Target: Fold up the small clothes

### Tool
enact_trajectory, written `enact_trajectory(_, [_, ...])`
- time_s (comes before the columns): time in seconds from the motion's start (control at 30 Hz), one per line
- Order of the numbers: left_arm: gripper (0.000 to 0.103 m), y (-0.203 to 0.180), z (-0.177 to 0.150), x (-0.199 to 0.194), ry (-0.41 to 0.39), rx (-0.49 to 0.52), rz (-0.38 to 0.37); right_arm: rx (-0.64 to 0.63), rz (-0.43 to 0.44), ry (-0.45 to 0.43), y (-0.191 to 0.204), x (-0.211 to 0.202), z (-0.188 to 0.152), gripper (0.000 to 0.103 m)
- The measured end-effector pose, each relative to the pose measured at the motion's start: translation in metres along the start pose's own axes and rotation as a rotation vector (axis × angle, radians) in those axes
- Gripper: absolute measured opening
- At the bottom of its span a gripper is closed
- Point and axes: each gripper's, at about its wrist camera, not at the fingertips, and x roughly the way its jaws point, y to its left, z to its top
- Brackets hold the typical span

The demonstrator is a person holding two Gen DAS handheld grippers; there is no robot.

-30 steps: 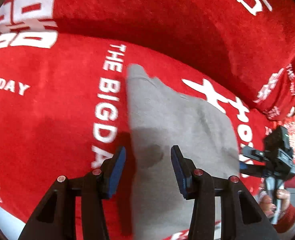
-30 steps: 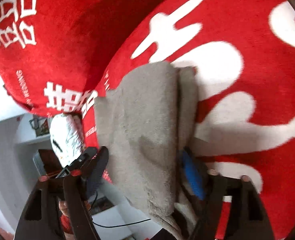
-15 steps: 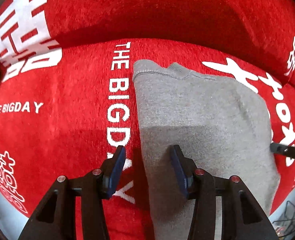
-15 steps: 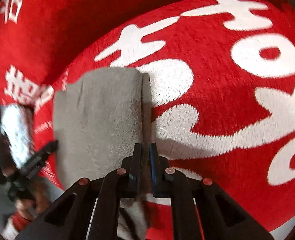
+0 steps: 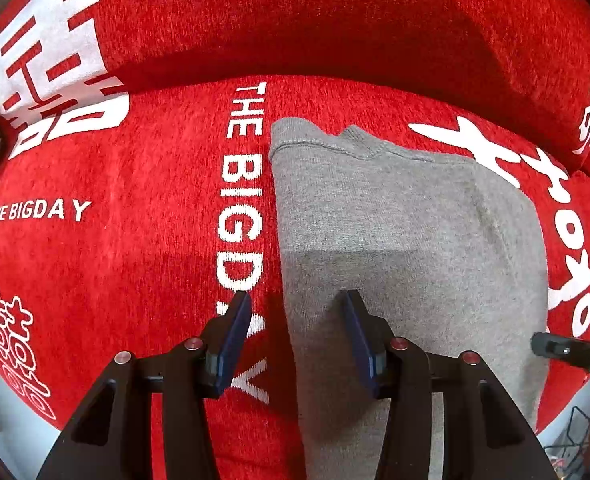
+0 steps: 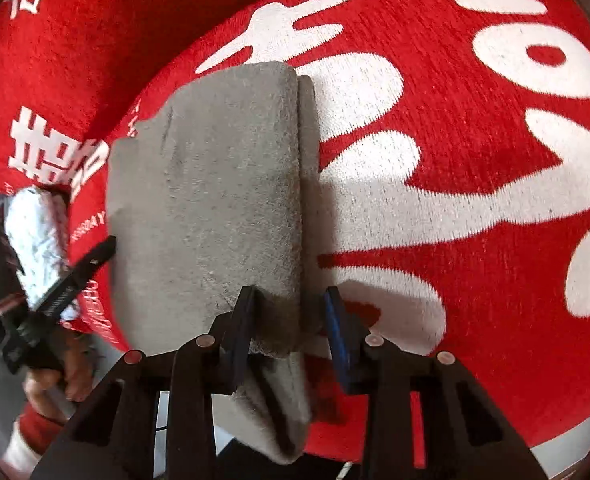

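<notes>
Left gripper (image 5: 297,308): jaws apart, nothing between the pads. It straddles the left edge of the grey garment (image 5: 407,248): the left finger sits over red fabric, the right finger over grey cloth. Whether the tips touch the cloth, can't tell.

Right gripper (image 6: 289,304): jaws apart, sitting either side of the garment's folded right edge (image 6: 215,200). The cloth bulges up between the pads and looks loose there, not pinched. The lower end of the garment hangs off the front of the seat below the fingers.

The garment is a grey knit piece folded into a long strip, lying flat on the red cover (image 5: 115,260). Its long axis runs front to back, away from both cameras. A stitched hem or neckline is at the far end near the backrest; the near end is at the front edge. In the right wrist view the fold is a rounded roll along the right side, with a second layer peeking out beside it.

The cover's white print reads "THE BIGDAY" twice in the left wrist view: once running along the garment's left edge, and once smaller at the far left. "WEDDING" shows in the right wrist view at the left rim. There are large white Chinese double-happiness characters and other big white lettering, only partly readable.
</notes>
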Motion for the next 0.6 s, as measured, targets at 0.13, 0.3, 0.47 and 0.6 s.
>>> enact_trajectory(0.13, [0.05,0.0,0.0,-0.001,0.001,-0.005,-0.001,-0.022,-0.064,-0.015,0.004,0.0,-0.001,0.053])
enact_trajectory(0.3, [0.05,0.0,-0.002,-0.004,0.008,-0.015,-0.011,0.021,-0.039,-0.003,-0.006,-0.003,-0.003,0.054])
enact_trajectory(0.47, [0.05,0.002,-0.005,-0.008,0.016,-0.014,-0.017,0.025,-0.054,-0.006,-0.008,-0.01,-0.004,0.056])
enact_trajectory(0.6, [0.05,0.002,-0.006,-0.011,0.019,-0.015,-0.013,0.032,-0.056,-0.007,-0.008,-0.013,-0.007,0.056])
